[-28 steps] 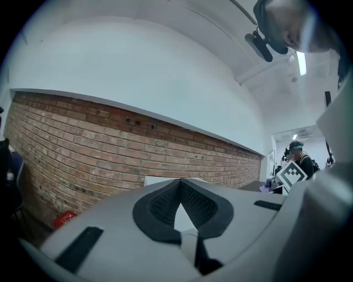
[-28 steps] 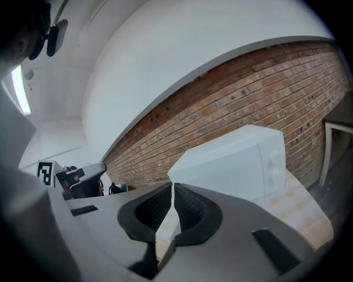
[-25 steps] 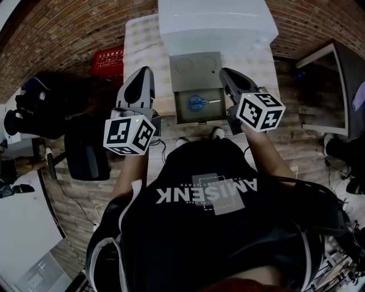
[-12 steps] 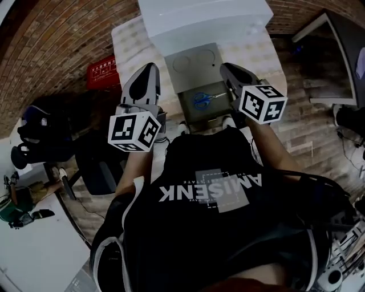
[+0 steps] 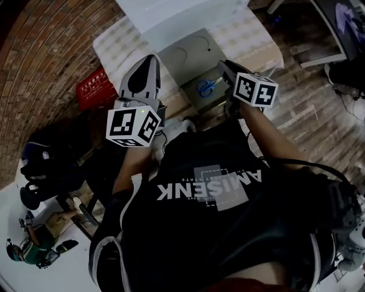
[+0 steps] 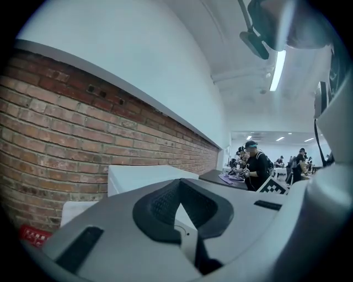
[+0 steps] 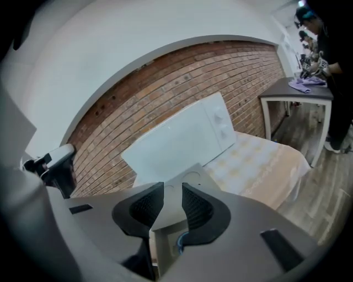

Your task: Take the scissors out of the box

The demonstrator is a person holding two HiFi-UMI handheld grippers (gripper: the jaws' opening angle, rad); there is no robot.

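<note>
Blue-handled scissors (image 5: 206, 86) lie inside a grey box (image 5: 195, 98) whose lid (image 5: 188, 52) stands open on the cloth-covered table. My right gripper (image 5: 223, 66) hangs just right of the box and points down at it. Its jaws have just been opening and stand apart with nothing between them. In the right gripper view the gripper (image 7: 172, 188) frames the box lid (image 7: 190, 175), and a sliver of the blue scissors (image 7: 178, 243) shows below. My left gripper (image 5: 149, 60) is left of the box; in its own view the left gripper (image 6: 179, 182) points level at the brick wall, tips together, holding nothing.
A white appliance (image 5: 171, 17) stands behind the box on the checked tablecloth (image 5: 114, 43). A red box (image 5: 94, 88) sits on the floor to the left, beside dark gear (image 5: 45, 165). A dark table (image 7: 295, 91) with a person next to it stands to the right.
The head view has swung, so the table now sits tilted at the top. My right gripper has dropped closer to the box's right side. The left gripper has shifted slightly.
</note>
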